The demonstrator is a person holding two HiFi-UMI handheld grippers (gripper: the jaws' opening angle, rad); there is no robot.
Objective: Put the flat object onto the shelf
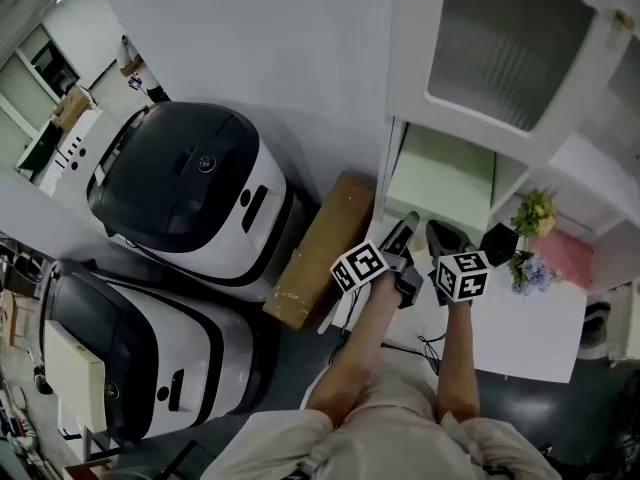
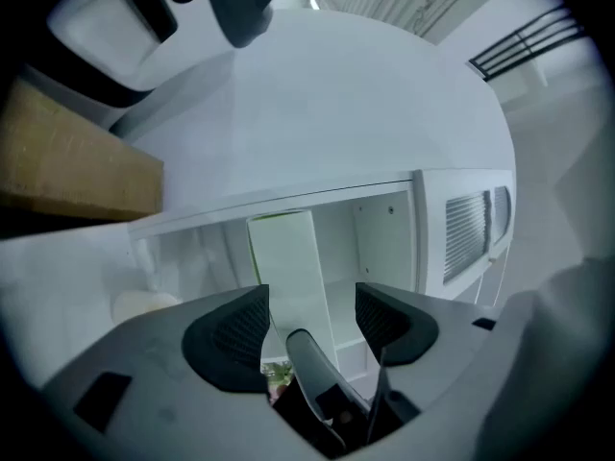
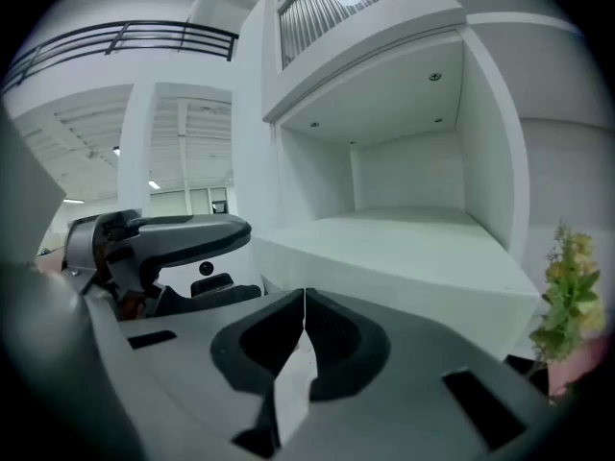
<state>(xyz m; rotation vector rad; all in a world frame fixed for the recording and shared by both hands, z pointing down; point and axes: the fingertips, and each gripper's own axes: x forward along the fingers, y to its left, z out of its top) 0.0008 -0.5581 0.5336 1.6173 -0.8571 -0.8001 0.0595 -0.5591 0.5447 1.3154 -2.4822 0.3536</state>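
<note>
A thin flat pale sheet (image 3: 288,382) sits edge-on between the pads of my right gripper (image 3: 305,301), which is shut on it. In the left gripper view the same flat object (image 2: 288,267), white with a greenish top edge, stands in front of the white shelf (image 2: 384,229). It shows in the gap of my left gripper (image 2: 312,310), which is open. A grey finger of the other gripper (image 2: 303,358) holds its lower end. In the head view both grippers, left (image 1: 402,230) and right (image 1: 445,236), point at the shelf's open compartment (image 1: 440,173); the sheet is hidden there.
The compartment floor (image 3: 404,243) lies under a louvred door (image 1: 500,43). Two large white-and-black machines (image 1: 190,183) and a cardboard box (image 1: 320,253) stand at the left. Artificial flowers (image 1: 535,213) and a pink thing (image 1: 565,253) sit on the white table (image 1: 530,333) to the right.
</note>
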